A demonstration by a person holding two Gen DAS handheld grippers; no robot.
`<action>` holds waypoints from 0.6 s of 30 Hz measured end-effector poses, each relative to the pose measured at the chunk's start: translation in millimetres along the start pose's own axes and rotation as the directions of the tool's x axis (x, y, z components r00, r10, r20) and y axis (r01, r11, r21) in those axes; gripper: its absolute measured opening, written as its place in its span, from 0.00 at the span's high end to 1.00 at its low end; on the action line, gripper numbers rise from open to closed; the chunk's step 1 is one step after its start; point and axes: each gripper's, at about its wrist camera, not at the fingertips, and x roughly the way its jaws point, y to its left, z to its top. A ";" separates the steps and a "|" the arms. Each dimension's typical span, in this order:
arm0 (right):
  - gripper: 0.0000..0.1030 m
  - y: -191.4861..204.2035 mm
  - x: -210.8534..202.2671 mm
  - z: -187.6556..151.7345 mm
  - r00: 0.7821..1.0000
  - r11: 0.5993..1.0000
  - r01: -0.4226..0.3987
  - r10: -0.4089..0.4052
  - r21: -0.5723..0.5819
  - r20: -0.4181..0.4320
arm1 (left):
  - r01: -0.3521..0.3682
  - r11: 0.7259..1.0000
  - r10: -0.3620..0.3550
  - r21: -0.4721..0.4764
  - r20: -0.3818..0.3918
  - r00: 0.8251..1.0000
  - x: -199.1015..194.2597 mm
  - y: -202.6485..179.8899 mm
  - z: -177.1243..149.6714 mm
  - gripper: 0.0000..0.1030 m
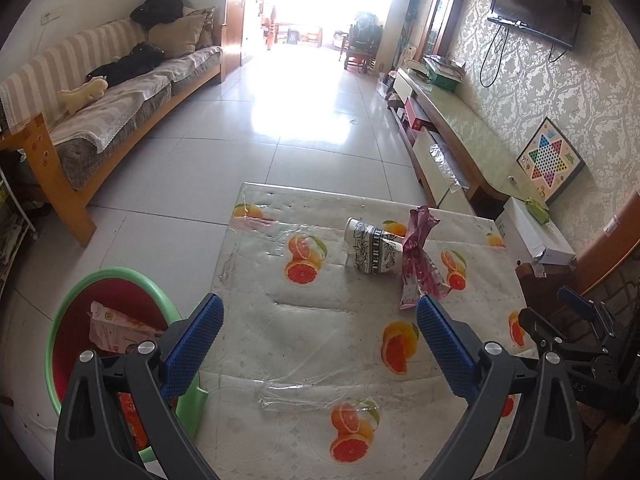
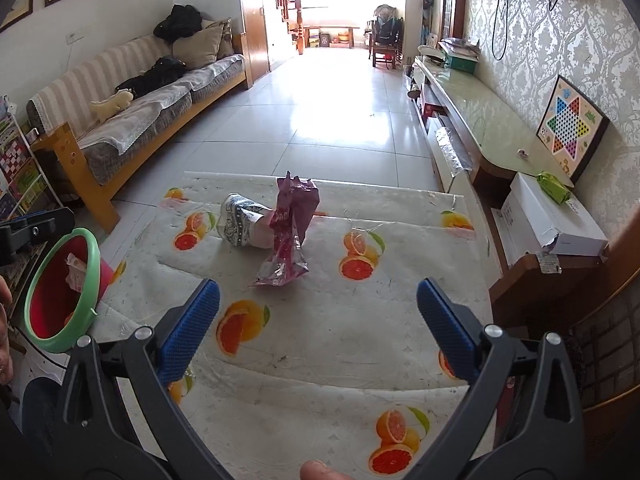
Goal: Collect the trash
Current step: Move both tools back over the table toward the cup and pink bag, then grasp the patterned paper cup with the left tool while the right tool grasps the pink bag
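Note:
A crumpled purple snack bag (image 1: pixel 420 264) (image 2: pixel 290 232) stands on the table with the orange-print cloth (image 1: pixel 304 344) (image 2: pixel 328 320). Just left of it lies a tipped paper cup (image 1: pixel 370 250) (image 2: pixel 240 220) with black print. A red bin with a green rim (image 1: pixel 108 320) (image 2: pixel 60 288) sits at the table's left side and holds a pale wrapper (image 1: pixel 120 328). My left gripper (image 1: pixel 320 344) hangs open over the near table, nothing between its blue pads. My right gripper (image 2: pixel 318 328) is open too, empty, with the bag ahead of it. It also shows at the right edge of the left wrist view.
A sofa (image 1: pixel 100 92) (image 2: pixel 132 92) lines the left wall and a long low cabinet (image 1: pixel 460 128) (image 2: pixel 480 120) the right one. A white box (image 1: pixel 532 232) (image 2: pixel 548 216) sits right of the table. A fingertip (image 2: pixel 320 470) shows at the bottom edge. Tiled floor lies beyond the table.

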 end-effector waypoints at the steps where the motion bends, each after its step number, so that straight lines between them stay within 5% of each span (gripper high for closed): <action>1: 0.06 -0.3 9.3 1.5 1.000 1.000 -0.006 0.006 0.001 -0.012 | 0.001 1.000 -0.001 0.004 -0.006 1.000 4.4 -2.4 1.5 0.10; 14: 0.25 4.9 130.7 20.1 0.987 0.998 -0.039 0.045 0.045 -0.152 | -0.052 0.998 0.053 0.033 -0.053 0.997 42.4 -3.0 4.6 0.10; 18: 0.39 4.5 151.3 14.1 0.978 0.996 -0.060 0.073 0.071 -0.197 | -0.057 0.998 0.058 0.030 -0.059 0.997 53.3 -0.1 10.6 0.10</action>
